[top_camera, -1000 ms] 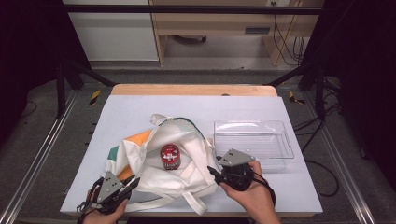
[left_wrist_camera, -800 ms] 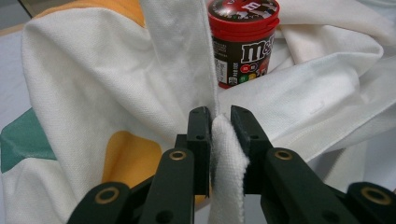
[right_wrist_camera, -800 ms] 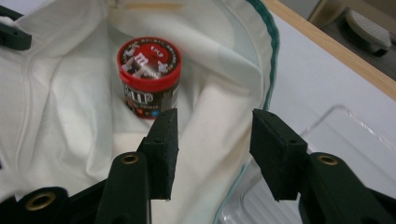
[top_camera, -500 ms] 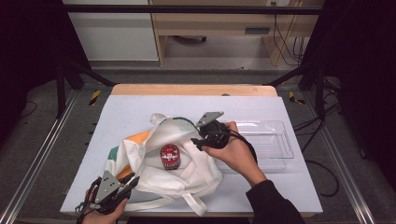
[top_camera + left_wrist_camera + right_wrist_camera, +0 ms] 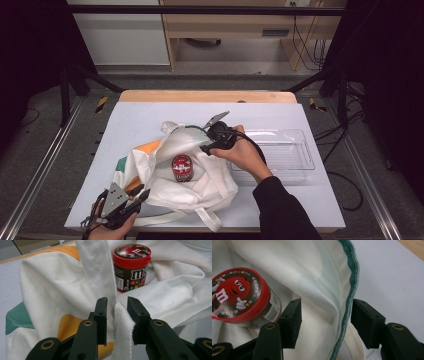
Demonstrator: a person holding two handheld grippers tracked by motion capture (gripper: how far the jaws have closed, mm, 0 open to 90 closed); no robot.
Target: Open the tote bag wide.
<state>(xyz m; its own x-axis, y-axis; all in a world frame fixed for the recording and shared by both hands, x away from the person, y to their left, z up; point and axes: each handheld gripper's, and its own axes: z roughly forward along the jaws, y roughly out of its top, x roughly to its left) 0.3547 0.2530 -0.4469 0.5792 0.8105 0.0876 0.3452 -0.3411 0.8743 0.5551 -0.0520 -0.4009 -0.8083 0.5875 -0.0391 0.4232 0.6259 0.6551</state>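
Note:
A white tote bag [image 5: 212,182] with orange and green patches lies crumpled mid-table. On it stands a red-lidded M&M's jar [image 5: 182,167]. At the front left edge my left gripper [image 5: 140,194] is shut on the bag's white strap [image 5: 122,327], with the jar [image 5: 131,265] just beyond. My right gripper [image 5: 206,148] is at the bag's far side. In the right gripper view the gripper [image 5: 328,323] is open, its jaws on either side of the green-trimmed rim [image 5: 352,290] without pinching it, and the jar [image 5: 239,297] lies to their left.
A clear plastic tray [image 5: 295,150] sits to the right of the bag, just behind the person's right hand. Bare table surface [image 5: 135,120] lies behind and to the left of the bag.
The right gripper has travelled from the table's front right up and left to the bag's rim. The left gripper has stayed put on the strap.

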